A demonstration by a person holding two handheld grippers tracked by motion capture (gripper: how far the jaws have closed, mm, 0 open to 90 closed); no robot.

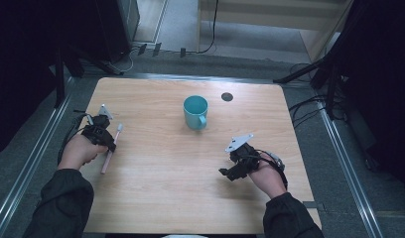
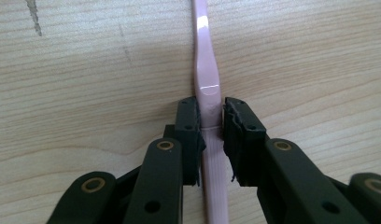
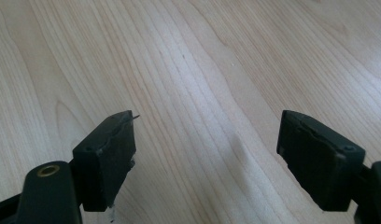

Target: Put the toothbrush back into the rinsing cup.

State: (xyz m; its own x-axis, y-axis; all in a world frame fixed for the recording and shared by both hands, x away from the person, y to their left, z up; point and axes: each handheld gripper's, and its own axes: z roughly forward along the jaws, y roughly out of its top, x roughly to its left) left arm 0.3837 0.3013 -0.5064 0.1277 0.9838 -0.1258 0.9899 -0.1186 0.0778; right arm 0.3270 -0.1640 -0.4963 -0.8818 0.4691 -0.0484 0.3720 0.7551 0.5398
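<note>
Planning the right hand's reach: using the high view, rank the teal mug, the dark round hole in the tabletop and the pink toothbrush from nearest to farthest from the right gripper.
From the right gripper:
1. Teal mug, mid-table, ahead and to its left.
2. Dark round hole, near the table's far edge, beyond the mug.
3. Pink toothbrush, across the table at the left side, clamped in the left gripper.

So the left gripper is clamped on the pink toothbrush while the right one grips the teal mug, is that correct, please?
Not quite: the right gripper grips nothing; the right gripper view shows its jaws open over bare table. The teal mug stands apart. The left gripper is indeed clamped on the pink toothbrush.
</note>
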